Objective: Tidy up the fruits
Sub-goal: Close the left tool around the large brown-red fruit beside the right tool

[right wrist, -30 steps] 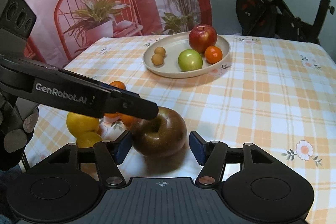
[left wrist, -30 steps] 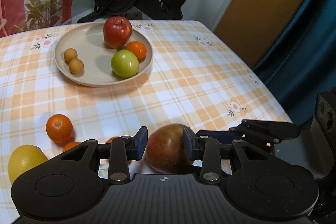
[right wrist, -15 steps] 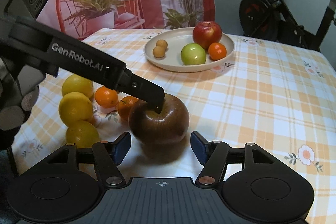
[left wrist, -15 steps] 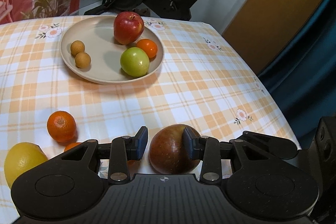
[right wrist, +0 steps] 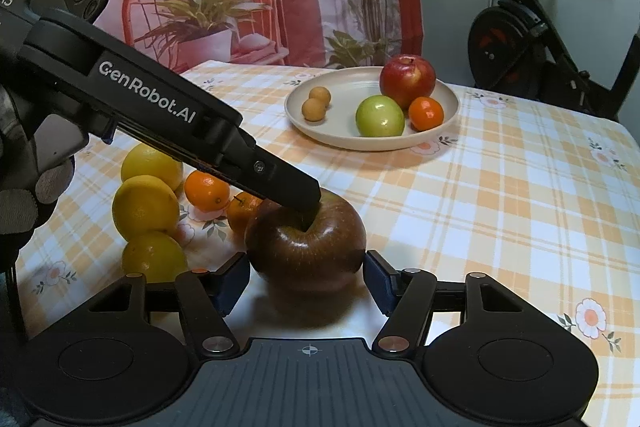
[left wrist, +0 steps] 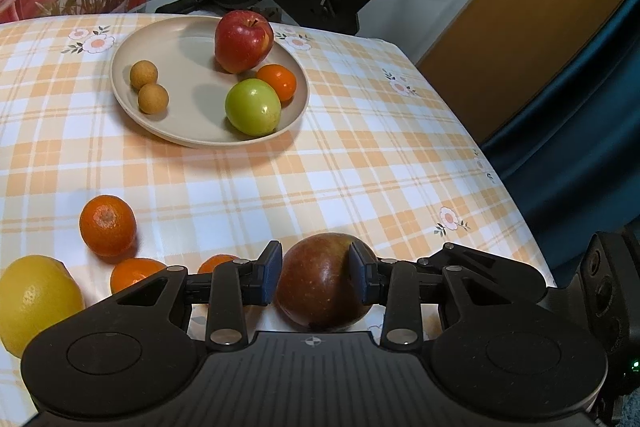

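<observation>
Apple pinched by one gripper, framed by the other

The left gripper [left wrist: 316, 277] has its blue pads pressed on both sides of the dark red apple [left wrist: 324, 283], so the apple is held tight near the front edge of the table [left wrist: 360, 163]. From the right wrist view, the upper finger lies over the apple's top dimple. The right gripper [right wrist: 306, 281] is partly open. The apple sits between its pads, with a small gap on each side, so it holds nothing. It may be there to steady the apple.

The beige plate [left wrist: 132, 99] lies well apart, farther back. It already holds a red apple [left wrist: 243, 41], a green apple [left wrist: 253, 107], a mandarin [left wrist: 278, 81] and two small brown fruits [left wrist: 148, 87]. That looks like where this apple belongs. Lemons [right wrist: 146, 207] and mandarins [right wrist: 206, 190] wait beside it.
</observation>
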Available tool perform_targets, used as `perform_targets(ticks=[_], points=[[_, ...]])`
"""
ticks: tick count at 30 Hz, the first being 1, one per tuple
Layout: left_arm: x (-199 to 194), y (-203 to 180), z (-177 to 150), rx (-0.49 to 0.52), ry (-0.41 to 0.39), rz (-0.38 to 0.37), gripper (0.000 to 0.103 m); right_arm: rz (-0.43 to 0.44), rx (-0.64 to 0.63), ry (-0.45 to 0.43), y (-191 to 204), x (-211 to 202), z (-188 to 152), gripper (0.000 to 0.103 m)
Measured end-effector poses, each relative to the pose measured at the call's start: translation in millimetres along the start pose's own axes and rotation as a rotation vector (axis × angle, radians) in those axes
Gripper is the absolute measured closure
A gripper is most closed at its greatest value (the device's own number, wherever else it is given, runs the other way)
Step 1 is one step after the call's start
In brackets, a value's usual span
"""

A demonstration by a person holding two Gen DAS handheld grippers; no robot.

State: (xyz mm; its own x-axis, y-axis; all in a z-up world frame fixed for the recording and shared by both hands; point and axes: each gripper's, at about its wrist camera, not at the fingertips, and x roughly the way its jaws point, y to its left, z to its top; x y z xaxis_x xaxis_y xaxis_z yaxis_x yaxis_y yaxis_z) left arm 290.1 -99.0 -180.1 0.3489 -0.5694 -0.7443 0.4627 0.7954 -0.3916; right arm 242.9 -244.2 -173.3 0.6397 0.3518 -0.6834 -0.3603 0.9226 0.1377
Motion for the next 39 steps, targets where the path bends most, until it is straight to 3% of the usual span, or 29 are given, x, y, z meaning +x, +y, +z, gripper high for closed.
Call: perform_targets(ticks=[6,10,15,17,18,19,21,23,25,27,31,35,39], points=[[-6.7,0.3,1.2,-0.014,-0.021,-0.008,0.067,0.015,0.013,-0.021,0.3,-6.5,6.8,0.045],[-15.2,-0.4,6.8,-0.011,-0.054,0.002,0.076,0.023,0.002,-0.037,1.9,-11.2,14.1,0.045],[-27.5,2.4,17.0,-0.015,-0.083,0.006,0.078,0.031,-0.041,-0.058,6.7,-13.3,32.1,0.047],[-29.8,1.7,19.2,-0.006,-0.083,0.009,0.079,0.040,-0.042,-0.091,7.2,-15.9,43.4,0.053],[-30.7,1.3,19.8,-0.003,-0.086,0.010,0.078,0.047,-0.040,-0.104,7.0,-16.5,50.3,0.074],[-32.8,2.1,20.3,-0.007,-0.104,0.006,0.079,0.056,-0.044,-0.109,7.2,-16.4,57.2,0.082],[-30.9,6.2,22.4,-0.024,-0.099,0.014,0.079,0.064,-0.070,-0.078,10.7,-10.8,66.4,0.079],[-25.1,10.8,22.3,-0.029,-0.079,0.037,0.079,0.051,-0.131,0.013,15.9,2.9,68.7,0.079],[-22.6,17.3,19.4,-0.049,-0.069,0.036,0.079,0.028,-0.171,0.034,18.9,5.7,61.7,0.079],[-22.6,22.3,16.7,-0.065,-0.064,0.024,0.079,0.036,-0.149,0.031,16.5,1.7,53.8,0.074],[-19.7,23.5,14.3,-0.069,-0.050,0.009,0.079,0.016,-0.130,0.015,13.3,-11.5,37.9,0.053],[-17.0,16.8,9.6,-0.050,-0.036,-0.015,0.079,-0.004,-0.150,0.026,11.2,-23.2,24.6,0.048],[-10.8,10.7,6.2,-0.042,-0.019,-0.030,0.079,0.007,-0.093,0.045,2.3,-20.3,16.5,0.044]])
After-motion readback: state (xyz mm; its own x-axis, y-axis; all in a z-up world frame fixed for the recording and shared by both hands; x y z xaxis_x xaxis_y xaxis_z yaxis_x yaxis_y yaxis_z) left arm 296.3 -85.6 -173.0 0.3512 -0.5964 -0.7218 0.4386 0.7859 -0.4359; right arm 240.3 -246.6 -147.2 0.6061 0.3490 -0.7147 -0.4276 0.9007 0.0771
